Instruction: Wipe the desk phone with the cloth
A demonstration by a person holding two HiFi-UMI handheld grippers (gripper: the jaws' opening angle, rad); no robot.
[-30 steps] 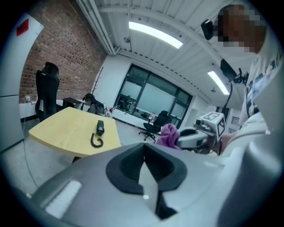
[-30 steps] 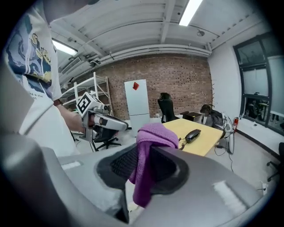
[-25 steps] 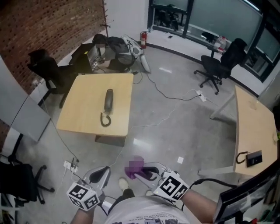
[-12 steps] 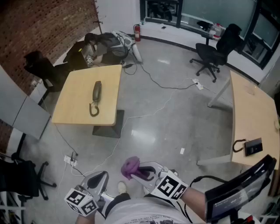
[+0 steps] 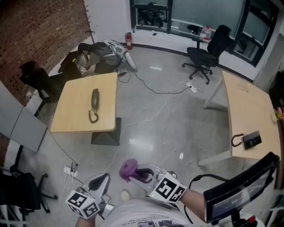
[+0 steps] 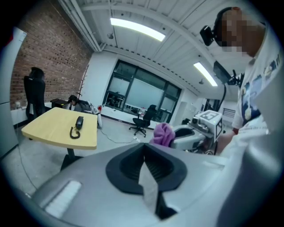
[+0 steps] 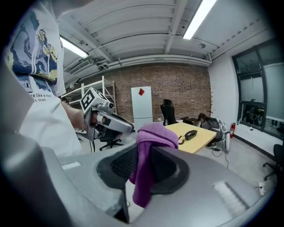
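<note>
Closest in, low in the head view, the person holds both grippers in front of a white shirt (image 5: 133, 216). The left gripper (image 6: 144, 148) is clenched tight with nothing in it: its two jaws press flat together. The right gripper (image 7: 144, 150) is grasping the purple cloth (image 7: 153, 131). The cloth is pinched between the jaws. A soft bunch sticks out past the tips and a tail hangs down below. The two grippers are side by side, near each other but not touching, above the grey floor (image 5: 177, 128).

A bit farther on, a white power strip (image 5: 70, 170) lies on the floor, and a thin white cable (image 5: 148, 119) snakes across it.

Past that stands a small wooden table (image 5: 71, 119). The desk phone (image 5: 94, 101) lies on top of it, dark, with its curly cord looped at the near end. It is well apart from both grippers — the cloth does not touch it.

On the right, a longer wooden desk (image 5: 248, 106) has a small black box (image 5: 254, 140) with a cord on it.

Farthest away are a black office chair (image 5: 205, 53), a red fire extinguisher (image 5: 128, 41), a brick wall (image 5: 40, 31) and big dark windows (image 5: 199, 13).
</note>
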